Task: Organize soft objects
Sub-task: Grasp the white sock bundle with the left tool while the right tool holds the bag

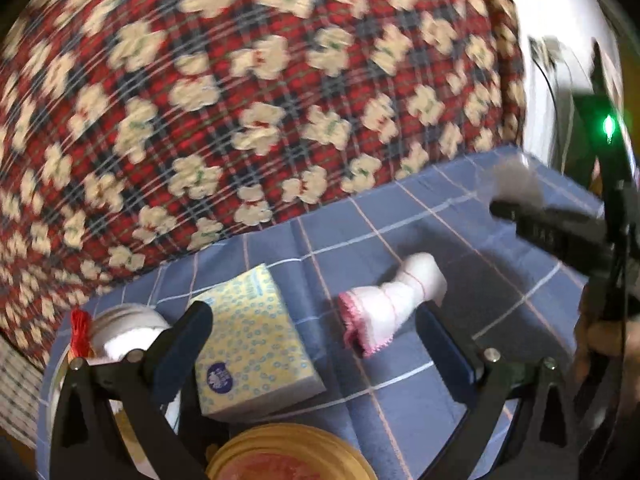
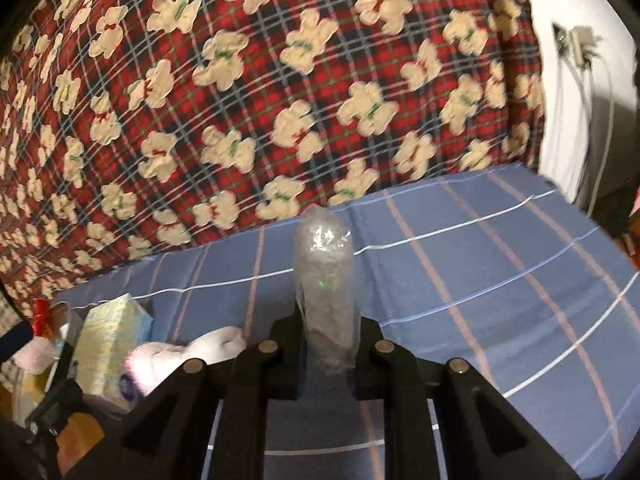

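Note:
My right gripper (image 2: 325, 344) is shut on a grey soft bundle in clear plastic wrap (image 2: 325, 280), held upright above the blue checked cloth (image 2: 480, 280). In the left wrist view the same bundle (image 1: 516, 182) and right gripper show at the far right. My left gripper (image 1: 316, 320) is open above the cloth. A white sock with pink trim (image 1: 390, 304) lies between its fingers, nearer the right one. A yellow tissue pack (image 1: 252, 340) lies by the left finger. Sock (image 2: 188, 354) and pack (image 2: 112, 344) also show at the right wrist view's lower left.
A red plaid blanket with bear prints (image 1: 260, 100) rises behind the blue cloth. A white round container with a red tassel (image 1: 120, 332) and a yellow-rimmed bowl (image 1: 288, 456) sit at the near left. A white wall with a plug and cables (image 2: 576, 48) is at right.

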A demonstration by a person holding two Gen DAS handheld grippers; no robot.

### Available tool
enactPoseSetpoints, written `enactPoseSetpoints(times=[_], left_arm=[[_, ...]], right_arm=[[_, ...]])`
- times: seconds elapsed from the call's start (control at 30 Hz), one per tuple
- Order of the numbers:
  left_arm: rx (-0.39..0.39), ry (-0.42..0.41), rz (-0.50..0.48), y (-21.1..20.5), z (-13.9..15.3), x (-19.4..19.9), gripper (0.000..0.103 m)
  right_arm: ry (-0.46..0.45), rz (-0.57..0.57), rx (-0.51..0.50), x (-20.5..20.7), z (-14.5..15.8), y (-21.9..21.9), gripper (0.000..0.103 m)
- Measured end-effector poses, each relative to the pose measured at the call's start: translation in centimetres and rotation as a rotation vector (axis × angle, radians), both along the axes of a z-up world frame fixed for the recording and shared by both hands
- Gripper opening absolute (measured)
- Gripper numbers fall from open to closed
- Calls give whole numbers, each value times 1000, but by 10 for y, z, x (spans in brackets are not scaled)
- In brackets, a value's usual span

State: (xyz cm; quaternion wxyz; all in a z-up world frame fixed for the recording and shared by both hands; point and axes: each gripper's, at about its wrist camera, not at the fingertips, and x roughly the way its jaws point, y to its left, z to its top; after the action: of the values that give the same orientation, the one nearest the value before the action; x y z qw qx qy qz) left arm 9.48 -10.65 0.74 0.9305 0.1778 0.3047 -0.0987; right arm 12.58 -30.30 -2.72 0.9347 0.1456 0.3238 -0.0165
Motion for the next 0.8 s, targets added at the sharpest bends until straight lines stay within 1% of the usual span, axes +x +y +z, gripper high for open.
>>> enactPoseSetpoints(times=[0.1, 0.17, 0.2, 0.33, 0.4, 0.57, 0.73, 0.8], left_arm=[[40, 48, -37, -15, -7, 5, 103], [74, 107, -58, -27, -15, 12, 103], [90, 122, -64, -32, -18, 14, 103], [186, 124, -83, -51, -27, 20, 103], [211, 149, -92, -59, -32, 25, 103], [230, 203, -90, -67, -41, 37, 103], [189, 296, -74, -69, -52, 53, 102], [177, 320, -61, -68, -55, 59, 101]], right_arm=[[-17, -35, -54, -4, 6, -4, 17], [-27, -43, -70, -5, 8, -7, 17], [-28, -42, -68, -5, 9, -8, 17], [-16, -40, -54, -4, 6, -12, 17], [-13, -37, -48, -3, 5, -12, 17], [-3, -31, -42, -2, 4, -11, 17], [2, -29, -40, -2, 4, -11, 17], [4, -28, -39, -2, 4, -10, 17]])
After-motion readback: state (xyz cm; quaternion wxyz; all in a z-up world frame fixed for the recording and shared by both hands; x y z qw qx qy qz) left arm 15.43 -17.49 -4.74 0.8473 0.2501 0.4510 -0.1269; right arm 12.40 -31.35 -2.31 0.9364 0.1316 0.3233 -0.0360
